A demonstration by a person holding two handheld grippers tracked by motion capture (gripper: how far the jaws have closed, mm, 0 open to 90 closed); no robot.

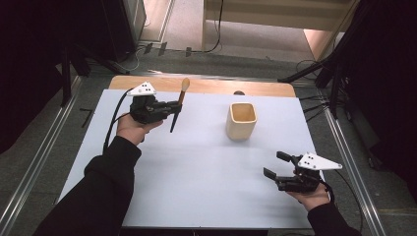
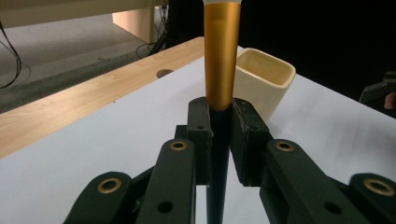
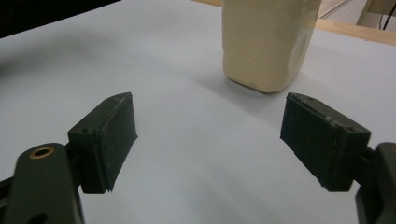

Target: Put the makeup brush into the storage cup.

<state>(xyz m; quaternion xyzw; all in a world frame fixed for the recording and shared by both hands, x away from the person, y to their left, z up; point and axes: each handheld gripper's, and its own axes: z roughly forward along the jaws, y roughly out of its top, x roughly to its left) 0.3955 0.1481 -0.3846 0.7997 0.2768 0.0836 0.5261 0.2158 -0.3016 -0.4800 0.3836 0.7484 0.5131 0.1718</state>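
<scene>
Above the left half of the table (image 1: 196, 196), a brush (image 1: 178, 105) is held clear of the white surface, its pale tip uppermost and its dark handle slanting down toward the person. In the left gripper view the handle runs between the two black jaws, which are clamped on it just below the gold ferrule; the ferrule rises straight up out of the grip. The left gripper (image 1: 167, 109), carried in the left hand (image 1: 132, 129), points to the right, toward the cup (image 1: 241, 121). The cup, cream and square-mouthed, stands upright on the table right of centre, well apart from the brush. Near the table's right front corner, the right gripper (image 1: 276, 164) rests low in the right hand (image 1: 311, 197), aimed at the cup, its jaws spread wide with nothing between them; in the right gripper view the cup stands beyond the gap. A strip of bare wood (image 1: 216, 86) edges the table's far side, beyond the white sheet.
</scene>
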